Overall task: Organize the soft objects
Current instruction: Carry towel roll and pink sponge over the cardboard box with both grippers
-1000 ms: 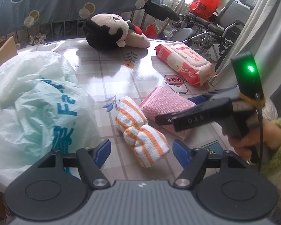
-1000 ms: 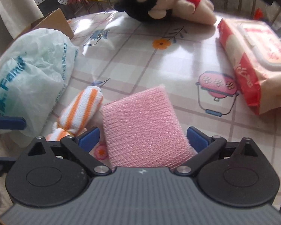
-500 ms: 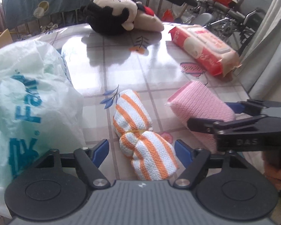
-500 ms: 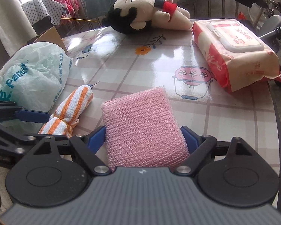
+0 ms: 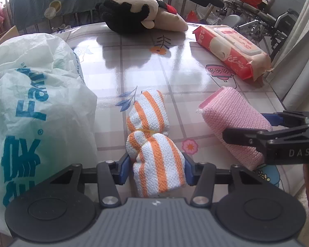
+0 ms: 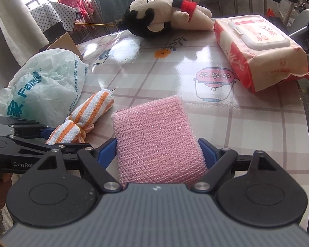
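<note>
step: grab phase, both sides at once. I judge the lift hasn't started; both items look to be resting on the tabletop (image 5: 175, 65).
left claw (image 5: 156, 169): jaws have just been closing; blue pads now pinch the near lobe of the striped towel roll (image 5: 152, 135). Cloth bulges between them, so I read it as gripped.
right claw (image 6: 157, 152): jaws have just been closing a little and stand wide; pads sit against both side edges of the pink sponge (image 6: 158, 138). Contact yes, squeeze looks light.
towel location: runs straight ahead from the left claw, tied at the waist, far lobe free.
sponge location: reaches forward of the right claw, near end tucked under it.
next move: firm up the right grip, then raise both. Soft stuff, so I expect sag and possible slip; lift slow. Drop-off spot is not evident.
plastic bag (image 5: 31, 107): just left of the left claw, crowding it; could snag if I swing that way.
claw spacing: the two sit near each other, side by side; risk of clipping.
plush doll (image 6: 166, 14): far ahead, well apart.
wipes pack (image 6: 257, 49): ahead-right of the right claw, clear.
</note>
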`<state>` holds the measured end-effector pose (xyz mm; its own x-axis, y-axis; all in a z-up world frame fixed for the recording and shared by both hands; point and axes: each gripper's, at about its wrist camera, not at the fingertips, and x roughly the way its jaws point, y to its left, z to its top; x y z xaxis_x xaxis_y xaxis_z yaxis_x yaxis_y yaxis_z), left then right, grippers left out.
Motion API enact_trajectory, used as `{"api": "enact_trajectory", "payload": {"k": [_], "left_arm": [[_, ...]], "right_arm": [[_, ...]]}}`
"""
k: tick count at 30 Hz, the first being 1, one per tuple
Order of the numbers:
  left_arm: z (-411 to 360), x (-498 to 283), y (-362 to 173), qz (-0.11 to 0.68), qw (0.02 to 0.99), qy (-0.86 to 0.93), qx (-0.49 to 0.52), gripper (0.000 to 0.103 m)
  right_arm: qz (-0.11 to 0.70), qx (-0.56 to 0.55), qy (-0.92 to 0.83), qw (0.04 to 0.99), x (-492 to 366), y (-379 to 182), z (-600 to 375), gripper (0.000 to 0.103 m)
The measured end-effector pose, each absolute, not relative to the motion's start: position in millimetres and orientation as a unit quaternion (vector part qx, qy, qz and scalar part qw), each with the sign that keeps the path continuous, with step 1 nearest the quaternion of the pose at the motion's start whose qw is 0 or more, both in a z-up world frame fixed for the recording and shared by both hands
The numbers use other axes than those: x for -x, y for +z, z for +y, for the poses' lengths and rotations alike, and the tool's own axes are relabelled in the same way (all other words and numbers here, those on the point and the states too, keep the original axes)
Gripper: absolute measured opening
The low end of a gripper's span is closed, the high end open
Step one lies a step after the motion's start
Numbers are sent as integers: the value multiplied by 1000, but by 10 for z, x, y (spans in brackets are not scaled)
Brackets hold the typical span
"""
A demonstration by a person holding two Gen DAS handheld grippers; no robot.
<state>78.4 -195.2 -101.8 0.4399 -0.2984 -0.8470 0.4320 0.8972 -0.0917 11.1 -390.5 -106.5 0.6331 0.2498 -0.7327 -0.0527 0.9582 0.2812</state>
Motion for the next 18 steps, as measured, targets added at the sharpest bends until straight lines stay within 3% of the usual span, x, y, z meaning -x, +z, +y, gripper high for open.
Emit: {"api": "enact_trajectory", "payload": {"k": [18], "left_arm": [[-1820,-166,-574,458,856,-236,-37,50]], "right_arm": [[403,-323,135,846,95,-1144,-4394,83]]}}
